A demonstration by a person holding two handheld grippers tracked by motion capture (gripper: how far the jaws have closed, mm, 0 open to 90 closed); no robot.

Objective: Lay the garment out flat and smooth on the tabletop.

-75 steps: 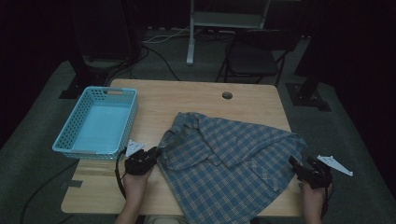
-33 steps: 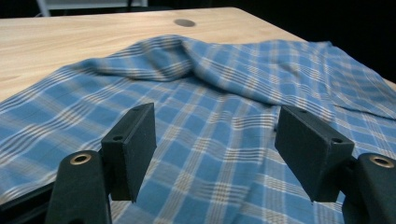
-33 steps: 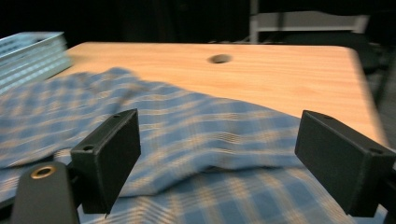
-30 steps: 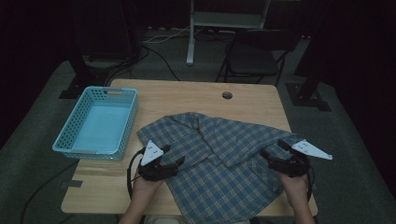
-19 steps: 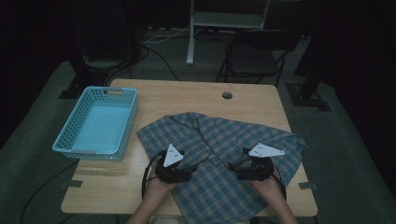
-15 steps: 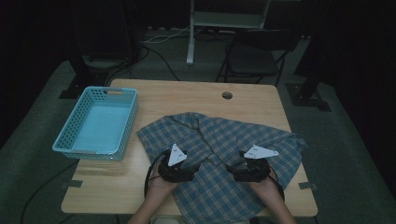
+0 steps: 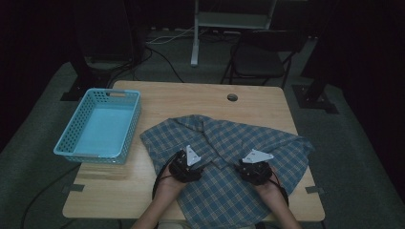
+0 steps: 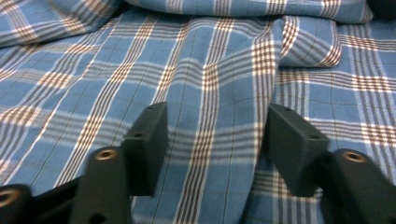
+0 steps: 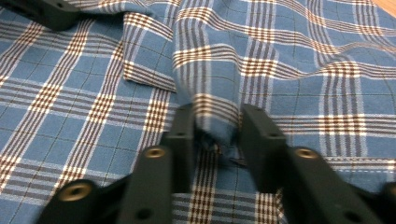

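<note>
A blue plaid shirt (image 7: 224, 140) lies spread on the wooden table (image 7: 191, 100). Both hands rest on its near half. My left gripper (image 7: 187, 164) sits left of the shirt's middle. In the left gripper view its jaws (image 8: 217, 135) have just been closing; they stand apart with a raised ridge of cloth (image 8: 210, 107) between them, and the pads do not clearly press it. My right gripper (image 7: 254, 168) is beside it on the right. Its jaws (image 9: 217, 130) have also just been closing and now pinch a fold of the shirt (image 9: 210, 79).
A light blue plastic basket (image 7: 131, 121) stands on the table's left side with nothing in it. A round hole (image 7: 232, 97) sits near the far edge. A dark chair (image 7: 258, 57) stands beyond the table. The left gripper's jaw (image 9: 46, 11) shows in the right gripper view.
Both hands have come in from the shirt's outer edges to its middle and lowered onto the cloth. The right jaws have drawn together on a fold.
</note>
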